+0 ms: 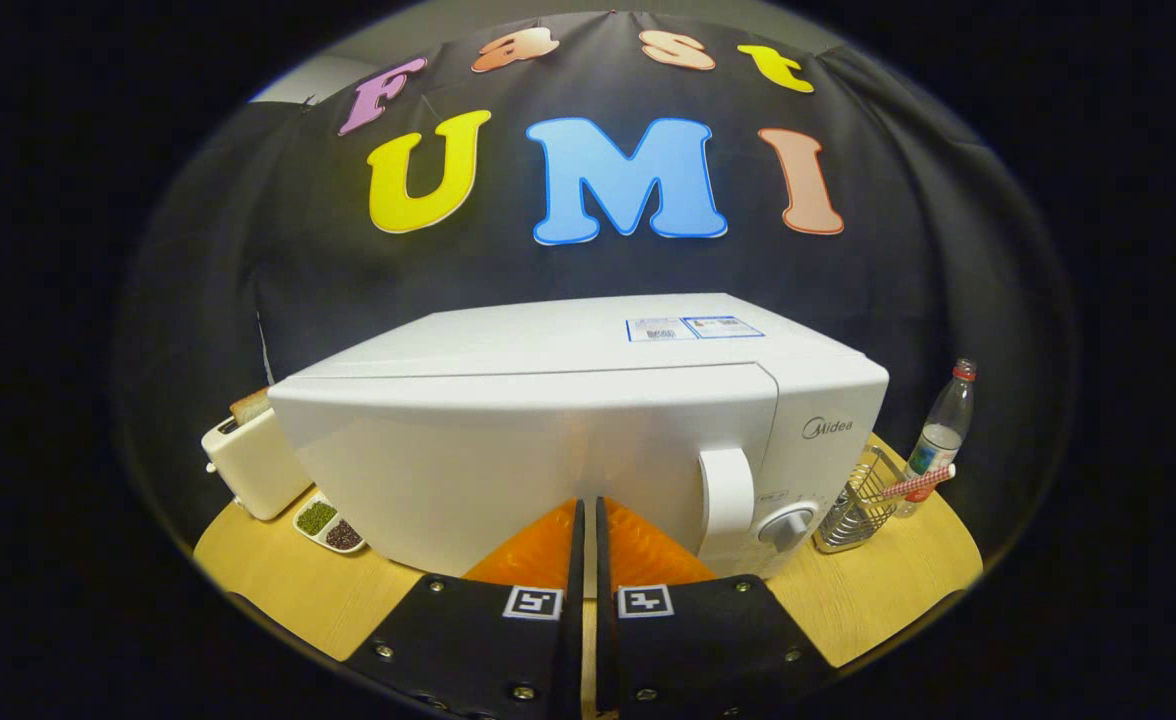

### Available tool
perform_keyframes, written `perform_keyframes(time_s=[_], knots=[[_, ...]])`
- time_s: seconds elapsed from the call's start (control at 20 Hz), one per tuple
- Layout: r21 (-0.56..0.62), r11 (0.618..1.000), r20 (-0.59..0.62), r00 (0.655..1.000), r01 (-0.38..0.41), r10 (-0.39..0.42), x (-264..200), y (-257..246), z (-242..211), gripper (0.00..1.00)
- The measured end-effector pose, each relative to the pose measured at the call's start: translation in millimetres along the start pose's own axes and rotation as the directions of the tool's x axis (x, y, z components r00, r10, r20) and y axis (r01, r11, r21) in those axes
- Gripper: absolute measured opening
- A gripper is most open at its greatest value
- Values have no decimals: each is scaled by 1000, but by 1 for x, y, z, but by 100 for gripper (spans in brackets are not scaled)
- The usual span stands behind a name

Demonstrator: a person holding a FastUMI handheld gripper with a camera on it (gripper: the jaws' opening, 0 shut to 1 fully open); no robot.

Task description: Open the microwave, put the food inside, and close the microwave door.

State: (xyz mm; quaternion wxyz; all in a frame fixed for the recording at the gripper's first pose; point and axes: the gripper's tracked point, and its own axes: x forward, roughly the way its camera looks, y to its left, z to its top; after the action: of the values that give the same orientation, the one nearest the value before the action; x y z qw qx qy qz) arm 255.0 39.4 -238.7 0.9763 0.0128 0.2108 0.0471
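The gripper (588, 515) is seen with its two fingers (548, 545) drawn almost together, only a thin slit being left between them, and nothing is held there. The fingertips are brought right up to the closed door (508, 470) of the microwave (588, 420); whether the door is actually touched cannot be told.

The microwave is set on a light wooden table (278, 580), just ahead of the fingers, with its door shut. A white vertical handle (726, 500) is found at the door's right side, just to the right of the fingertips, and a round dial (786, 525) is placed on the control panel beside it.

Left of the microwave, a white toaster (248, 465) is stood with a slice of bread (249, 405) raised from its slot. In front of it a small divided dish (330, 525) is laid, holding green and dark contents. To the right of the microwave, a wire basket (853, 510) is set, with a red-and-white checked item (918, 484) resting across it, and a clear bottle (940, 435) with a red cap is stood beyond.
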Motion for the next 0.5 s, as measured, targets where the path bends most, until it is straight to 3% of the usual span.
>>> perform_keyframes(time_s=[0.5], knots=[[-67, 998, 143, 990, 17, -7, -93, 5, 44, 6]])
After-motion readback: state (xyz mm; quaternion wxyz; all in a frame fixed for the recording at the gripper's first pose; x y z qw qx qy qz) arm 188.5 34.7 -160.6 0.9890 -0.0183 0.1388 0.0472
